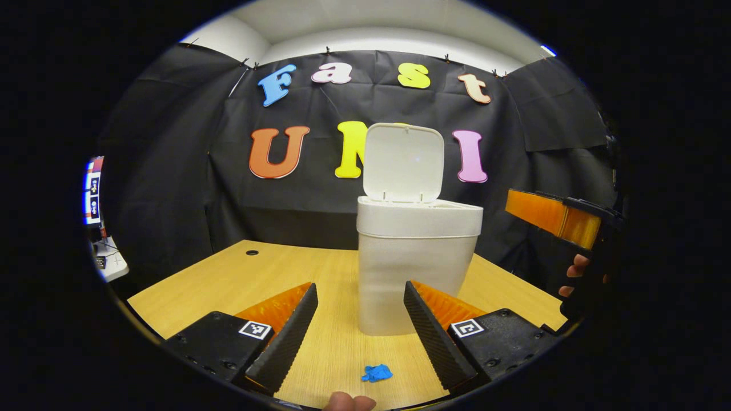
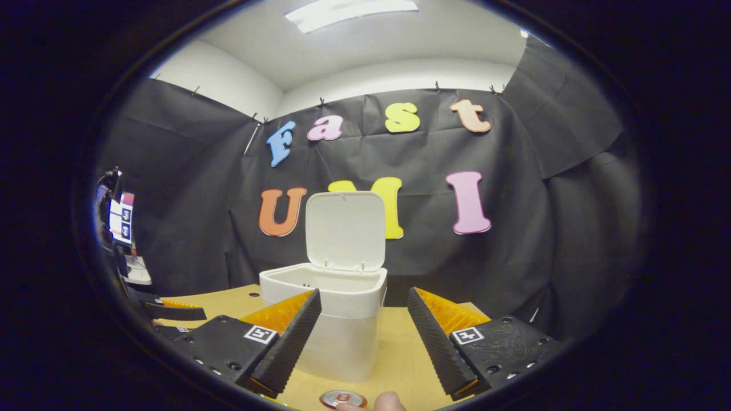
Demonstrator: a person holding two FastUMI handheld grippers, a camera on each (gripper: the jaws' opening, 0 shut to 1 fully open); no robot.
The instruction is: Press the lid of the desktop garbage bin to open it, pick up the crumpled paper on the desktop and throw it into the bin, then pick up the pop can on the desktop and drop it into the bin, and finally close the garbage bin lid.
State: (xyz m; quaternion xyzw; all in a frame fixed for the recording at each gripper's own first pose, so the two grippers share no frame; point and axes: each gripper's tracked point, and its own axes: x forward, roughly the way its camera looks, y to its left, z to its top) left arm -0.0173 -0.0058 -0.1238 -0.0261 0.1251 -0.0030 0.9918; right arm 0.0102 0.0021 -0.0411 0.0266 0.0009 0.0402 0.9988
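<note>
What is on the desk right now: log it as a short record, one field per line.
bin: white garbage bin upright on the wooden desk
lid: lid up, bin open
paper: blue crumpled paper on the desk in front of the bin, between the left tool's fingers, not gripped
can: pop can top at the near edge of the right gripper view
left tool: left tool open
right tool: right tool open, empty

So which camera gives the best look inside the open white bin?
The right gripper view: it looks slightly down past the bin rim, showing some inner wall. The left gripper view sees the bin from lower, showing its outside and raised lid.
</note>
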